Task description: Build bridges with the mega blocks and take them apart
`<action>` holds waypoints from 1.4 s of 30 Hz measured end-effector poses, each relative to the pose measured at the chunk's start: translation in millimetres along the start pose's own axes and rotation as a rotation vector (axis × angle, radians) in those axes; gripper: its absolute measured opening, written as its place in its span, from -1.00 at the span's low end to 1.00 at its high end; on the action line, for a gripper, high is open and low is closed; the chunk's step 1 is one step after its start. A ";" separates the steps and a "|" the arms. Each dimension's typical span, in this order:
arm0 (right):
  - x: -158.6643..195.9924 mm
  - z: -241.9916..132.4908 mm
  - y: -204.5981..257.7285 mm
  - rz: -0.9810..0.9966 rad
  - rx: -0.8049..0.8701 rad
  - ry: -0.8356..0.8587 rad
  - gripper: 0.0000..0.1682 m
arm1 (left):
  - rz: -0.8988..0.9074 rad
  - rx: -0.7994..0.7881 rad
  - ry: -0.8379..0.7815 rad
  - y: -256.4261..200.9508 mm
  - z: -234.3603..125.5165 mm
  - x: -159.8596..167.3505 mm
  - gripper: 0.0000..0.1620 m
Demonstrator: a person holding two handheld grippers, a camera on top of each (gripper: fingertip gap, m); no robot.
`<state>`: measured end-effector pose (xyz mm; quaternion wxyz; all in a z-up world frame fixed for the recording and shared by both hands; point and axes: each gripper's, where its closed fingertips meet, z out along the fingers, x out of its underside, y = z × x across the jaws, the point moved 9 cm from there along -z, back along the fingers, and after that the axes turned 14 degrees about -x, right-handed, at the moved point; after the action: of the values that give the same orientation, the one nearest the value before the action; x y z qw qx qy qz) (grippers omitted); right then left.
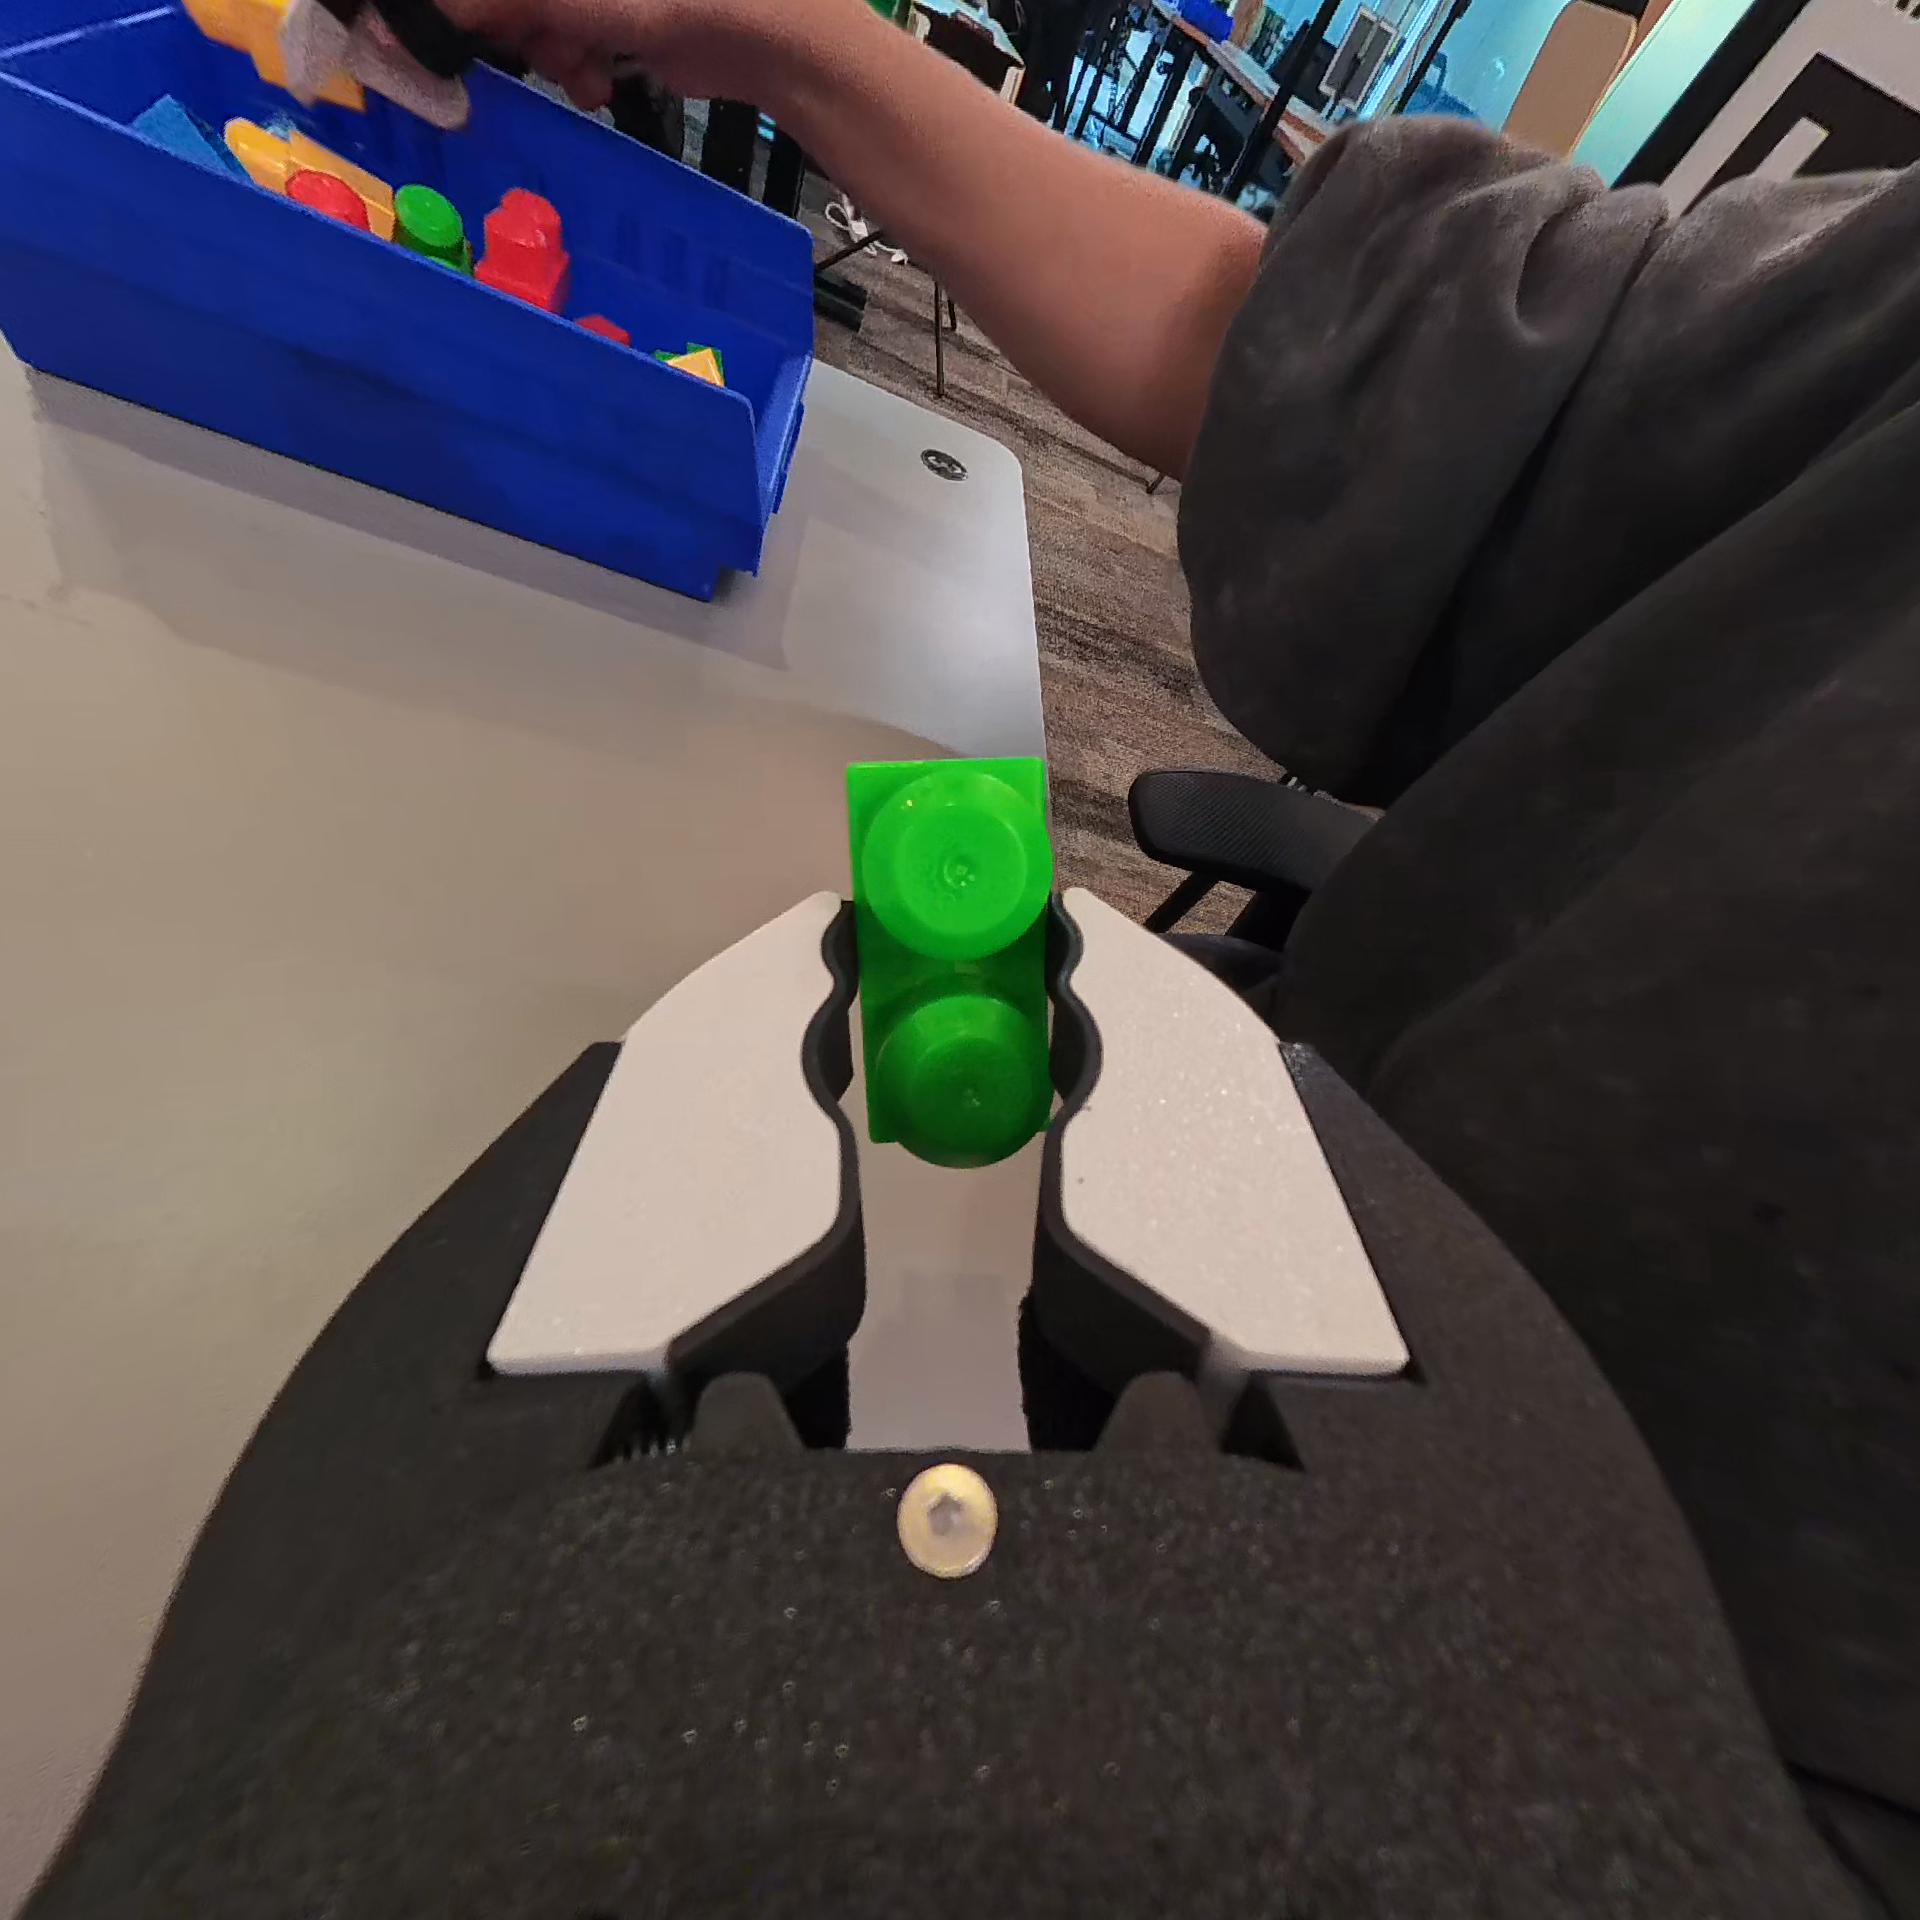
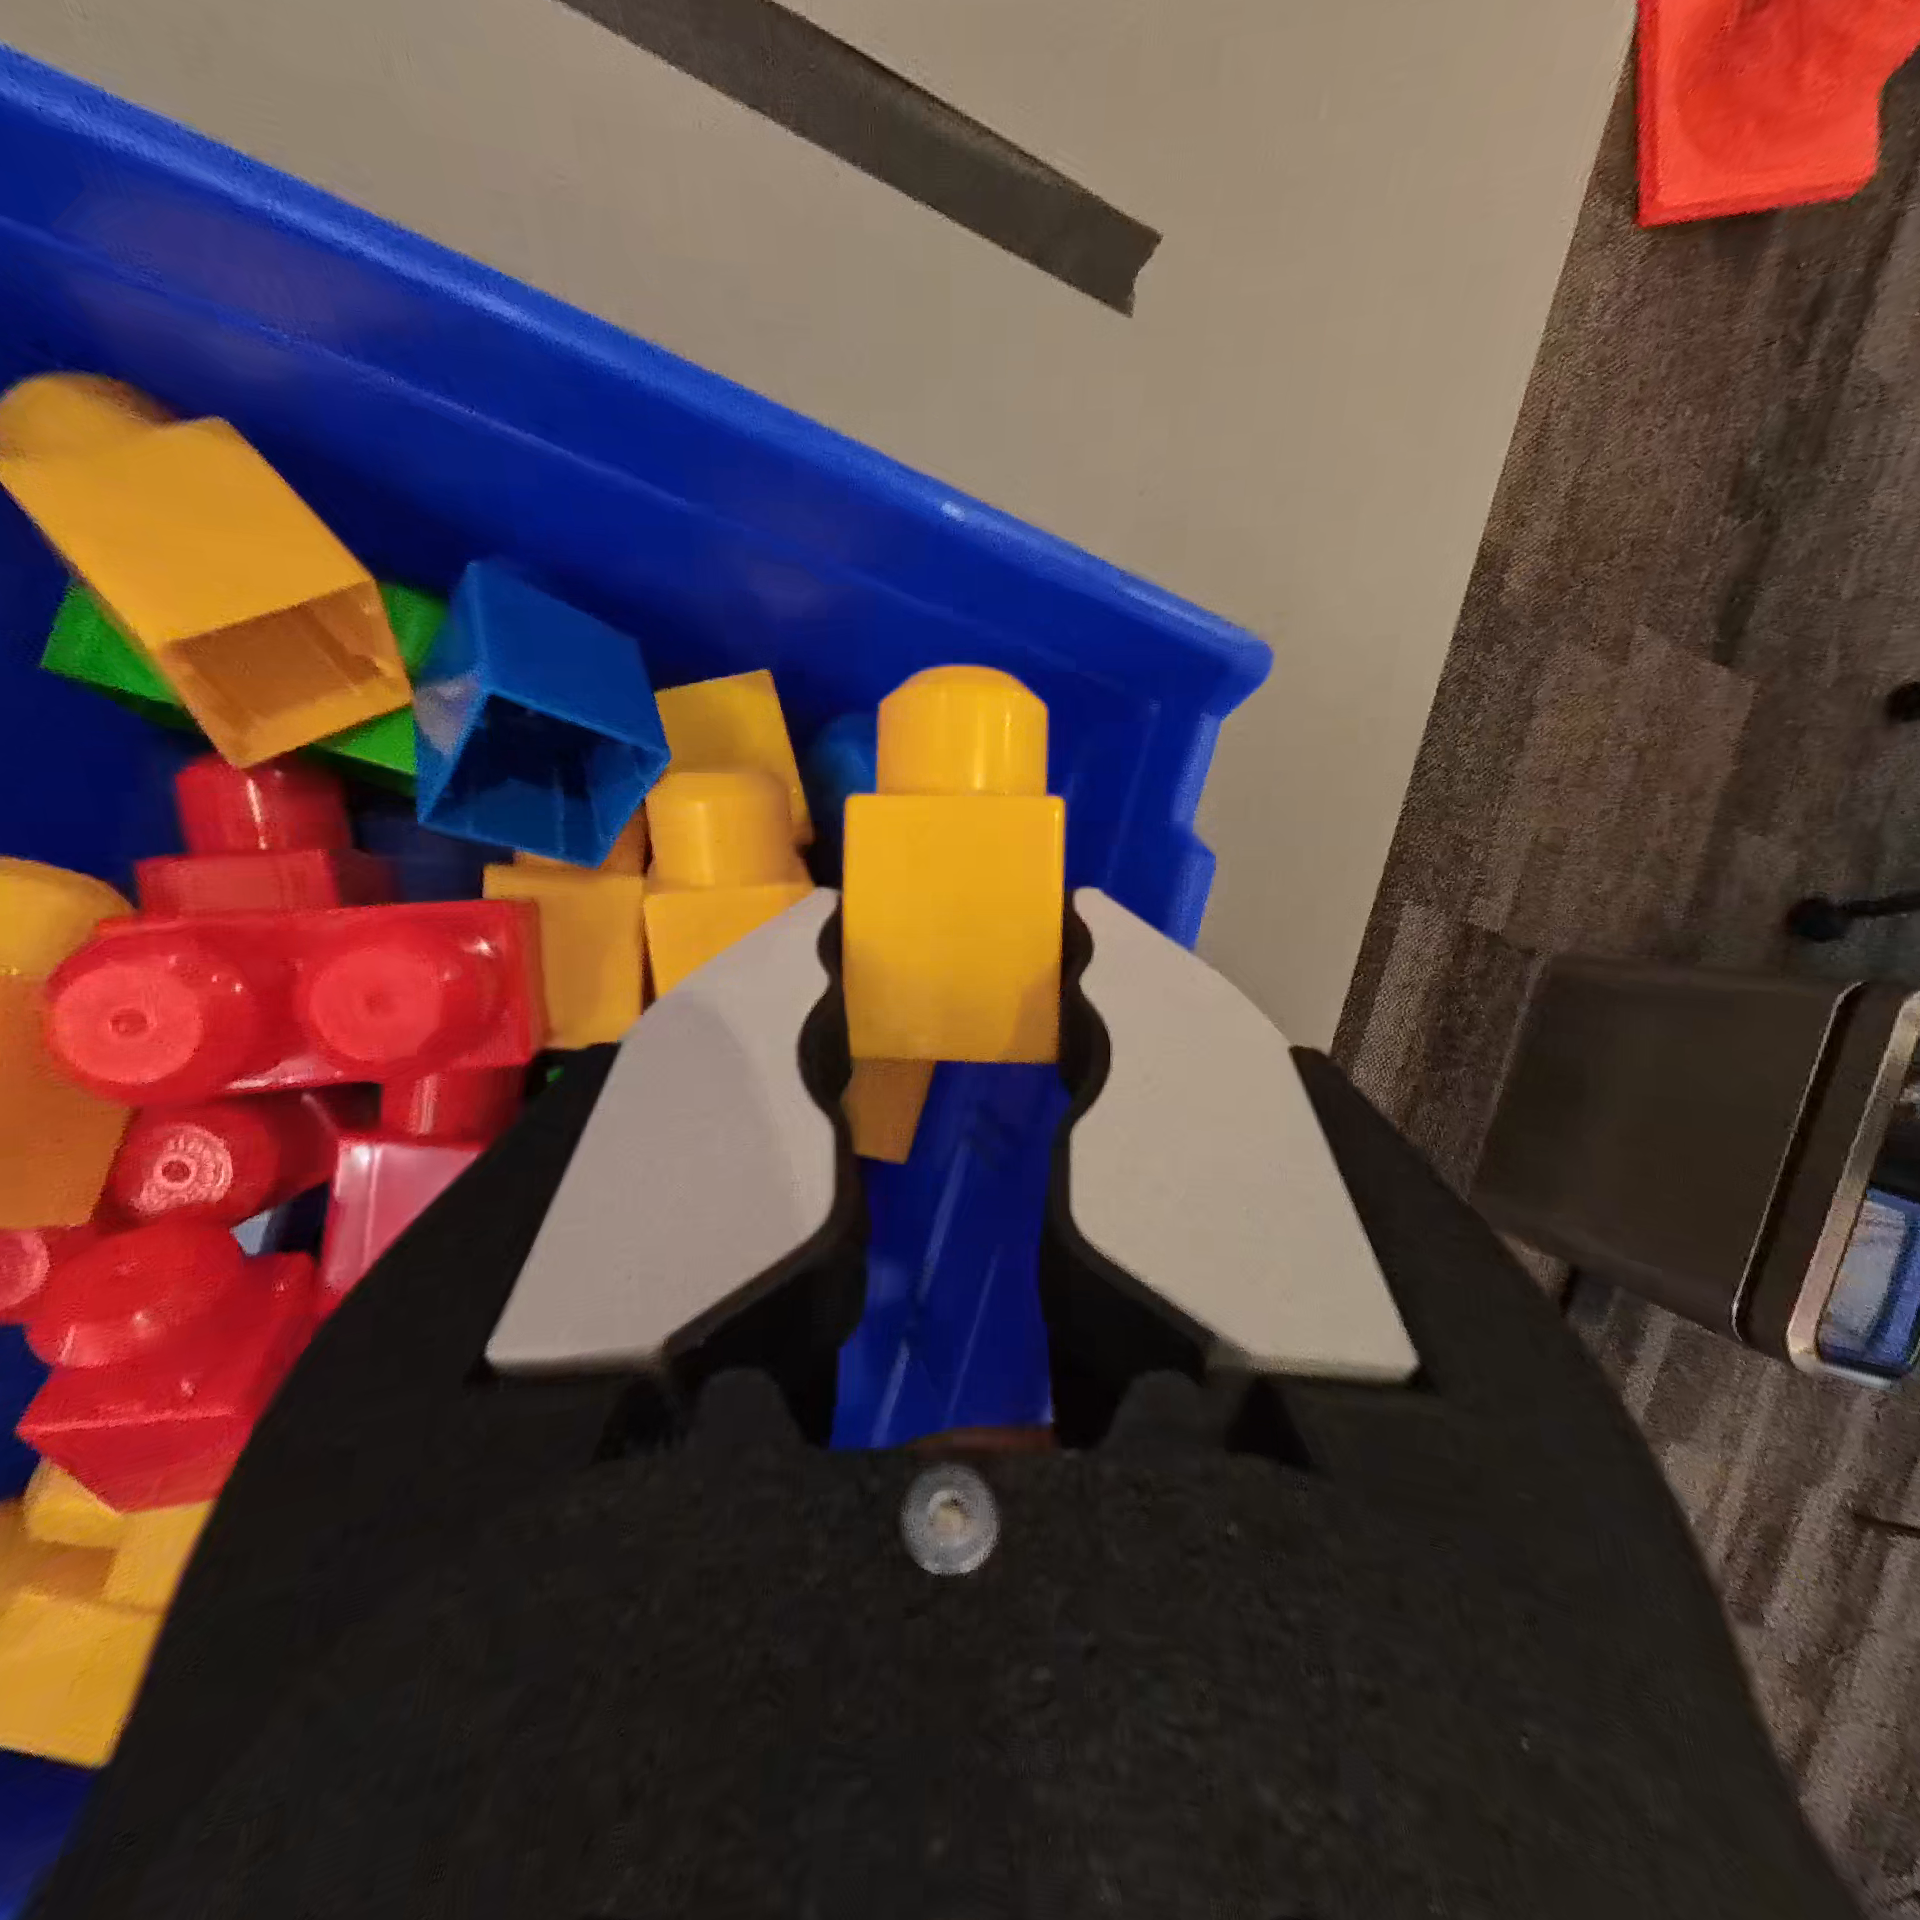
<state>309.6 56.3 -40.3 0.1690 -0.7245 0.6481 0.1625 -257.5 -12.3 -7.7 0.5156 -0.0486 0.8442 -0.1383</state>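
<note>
Gathering pieces — left hand-held gripper [image 1: 951, 1023] pinches a green block [image 1: 948, 961], right hand-held gripper [image 2: 954, 997] pinches a yellow block [image 2: 951, 914] over the bin [image 2: 727, 499] — joining them next likely needs stud-to-socket alignment.

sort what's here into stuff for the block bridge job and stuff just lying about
For the job:
- green block, held in the left tool
- yellow block, held in the right tool
- blue bin of loose blocks

Lying about:
- black tape strip on the table
- red cloth on the floor
- office chair
</note>
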 end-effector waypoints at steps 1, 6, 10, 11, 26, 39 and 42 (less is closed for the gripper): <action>-2.9 1.4 -0.9 0.022 0.005 0.011 -0.56 | 0.002 -0.002 0.004 -0.2 0.8 0.1 -0.58; -6.5 2.1 1.9 0.016 0.020 0.066 -0.43 | 0.009 -0.013 0.016 -0.7 1.9 1.0 -0.58; 10.2 -47.2 30.9 0.018 0.066 -0.122 -0.37 | -0.006 -0.039 0.021 2.9 1.3 2.4 -0.58; 20.5 -64.5 53.3 0.028 0.004 -0.261 -0.39 | -0.010 -0.059 0.031 4.9 1.5 3.6 -0.58; 186.1 -50.3 337.7 -0.047 -0.699 -0.853 -0.46 | -0.126 -0.589 0.620 74.8 78.9 0.8 -0.58; 191.3 -66.6 329.4 -0.019 -0.708 -0.896 -0.48 | -0.132 -0.651 0.770 106.6 143.8 3.5 -0.58; 193.3 -62.6 329.4 -0.022 -0.704 -0.881 -0.49 | -0.133 -0.661 0.742 107.5 144.3 4.0 -0.58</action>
<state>3.8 -177.0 -83.7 0.1733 -0.6078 0.4154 0.6542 -125.3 63.3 -103.8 0.1276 -0.2106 0.9644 0.0958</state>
